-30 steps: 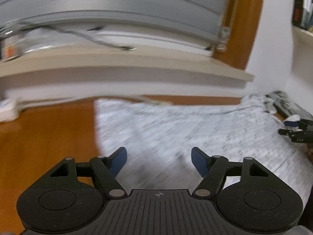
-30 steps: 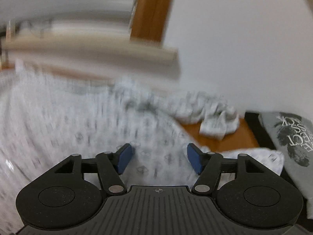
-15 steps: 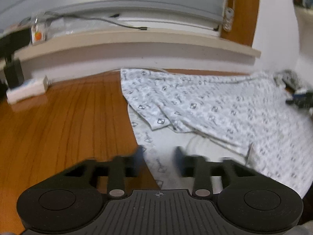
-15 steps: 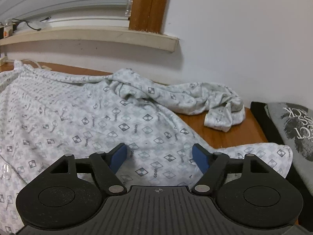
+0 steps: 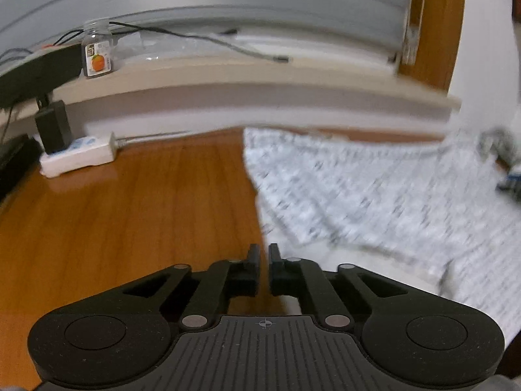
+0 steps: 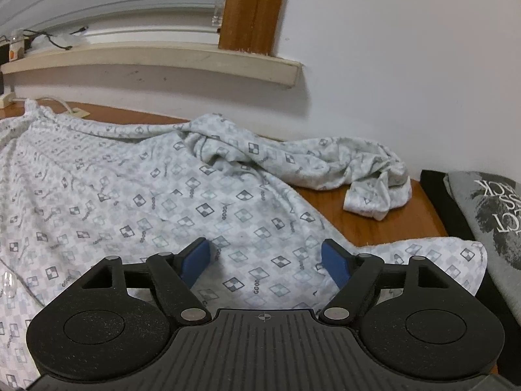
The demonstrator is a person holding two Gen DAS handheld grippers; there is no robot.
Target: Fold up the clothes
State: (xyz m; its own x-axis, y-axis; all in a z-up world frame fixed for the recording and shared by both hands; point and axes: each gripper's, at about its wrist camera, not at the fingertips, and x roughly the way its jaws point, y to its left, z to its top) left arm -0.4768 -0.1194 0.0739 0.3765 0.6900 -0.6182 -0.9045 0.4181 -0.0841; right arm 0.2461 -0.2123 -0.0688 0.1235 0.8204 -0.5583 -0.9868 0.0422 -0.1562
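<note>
Blue-padded right tongs (image 6: 266, 257), just opened wide, empty above patterned garment (image 6: 162, 179).

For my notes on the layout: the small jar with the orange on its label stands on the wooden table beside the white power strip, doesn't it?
Not quite. In the left wrist view the small jar stands up on the window ledge, above the white power strip; only the power strip lies on the wooden table.
</note>
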